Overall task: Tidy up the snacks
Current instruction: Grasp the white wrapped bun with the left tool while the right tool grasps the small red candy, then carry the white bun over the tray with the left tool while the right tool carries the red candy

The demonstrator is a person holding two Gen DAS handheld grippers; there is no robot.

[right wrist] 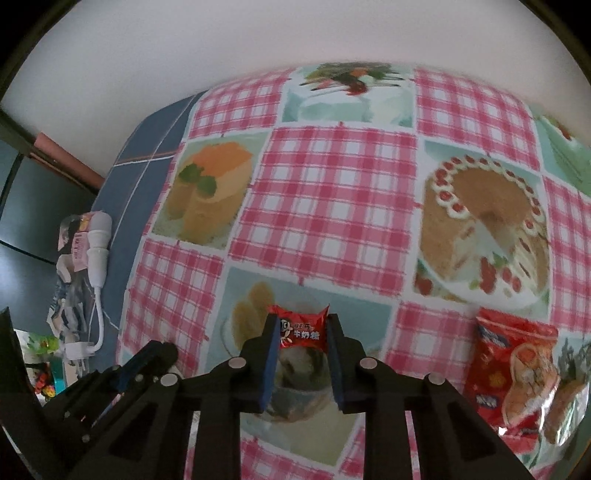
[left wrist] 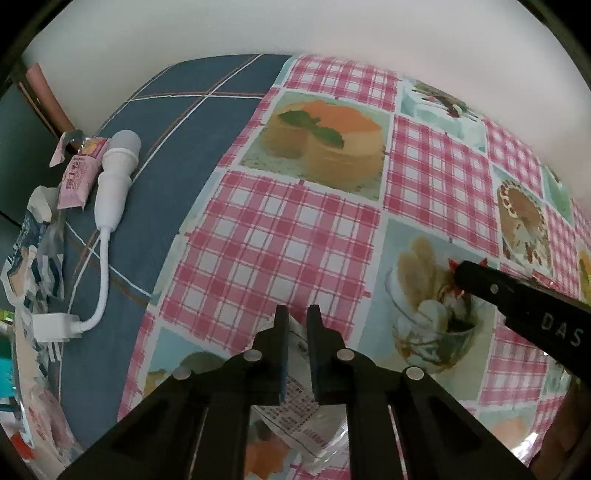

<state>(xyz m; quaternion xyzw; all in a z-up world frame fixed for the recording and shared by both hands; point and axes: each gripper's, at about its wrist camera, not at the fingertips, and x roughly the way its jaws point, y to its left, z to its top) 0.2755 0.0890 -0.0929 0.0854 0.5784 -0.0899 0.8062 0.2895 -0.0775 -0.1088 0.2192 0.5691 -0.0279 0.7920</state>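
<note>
Gripping: right gripper (right wrist: 302, 334) jaws clamp the red candy (right wrist: 303, 329) by its sides, ready for sorting.
Left gripper (left wrist: 297, 325): jaws pinch a clear packet (left wrist: 295, 402) edge.
Red bag (right wrist: 517, 373): on the bench (right wrist: 332, 206), right of the jaws.

A plain white wall (right wrist: 295, 33) rises behind a table spread with a pink-checked cloth (right wrist: 332, 206) printed with cake pictures. Beside it lies a blue cloth (left wrist: 184, 122) crossed by thin white and orange lines. At far left stands a dark green panel (right wrist: 33, 206).
</note>
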